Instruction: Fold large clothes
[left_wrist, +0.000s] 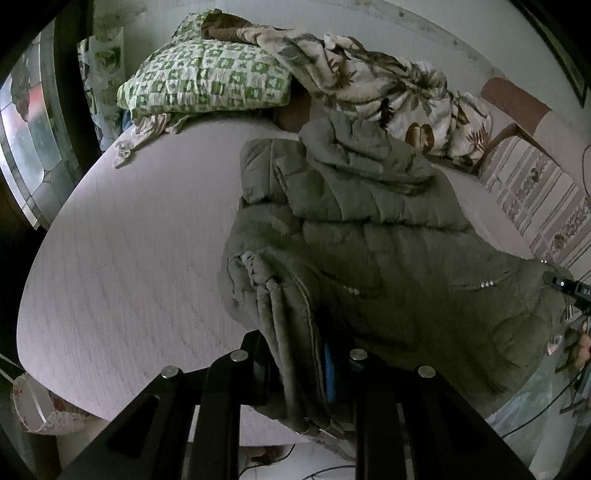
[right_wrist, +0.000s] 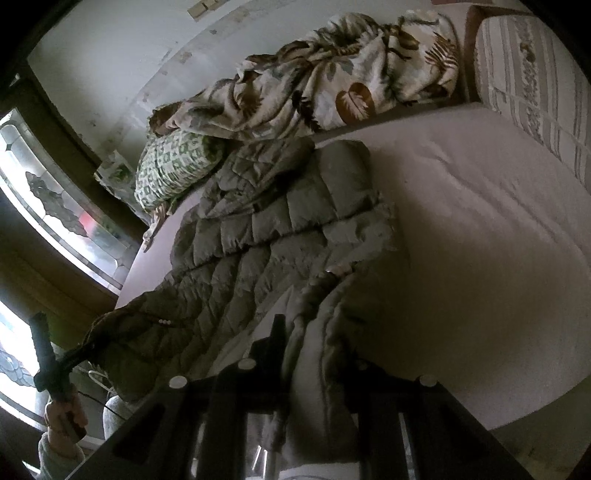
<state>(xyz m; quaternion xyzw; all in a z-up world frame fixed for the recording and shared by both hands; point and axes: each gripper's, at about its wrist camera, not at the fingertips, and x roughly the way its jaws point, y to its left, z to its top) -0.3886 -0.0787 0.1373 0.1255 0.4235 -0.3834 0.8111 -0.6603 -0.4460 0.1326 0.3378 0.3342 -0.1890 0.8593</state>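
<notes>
An olive-green quilted jacket (left_wrist: 369, 236) lies on the pale bed (left_wrist: 129, 258), with its lower part hanging over the near edge. My left gripper (left_wrist: 299, 365) is shut on the jacket's hem edge at its left corner. In the right wrist view the jacket (right_wrist: 266, 229) stretches away from me. My right gripper (right_wrist: 314, 354) is shut on the jacket's hem at its right corner. The left gripper (right_wrist: 79, 354) also shows there at lower left, clamped on the hem, held by a hand (right_wrist: 61, 413).
A green-and-white checked pillow (left_wrist: 207, 81) and a crumpled leaf-print blanket (left_wrist: 388, 85) lie at the head of the bed. A striped cushion (right_wrist: 535, 85) sits on the right. A stained-glass window (right_wrist: 62, 229) is on the left. Cables (left_wrist: 535, 417) run on the floor.
</notes>
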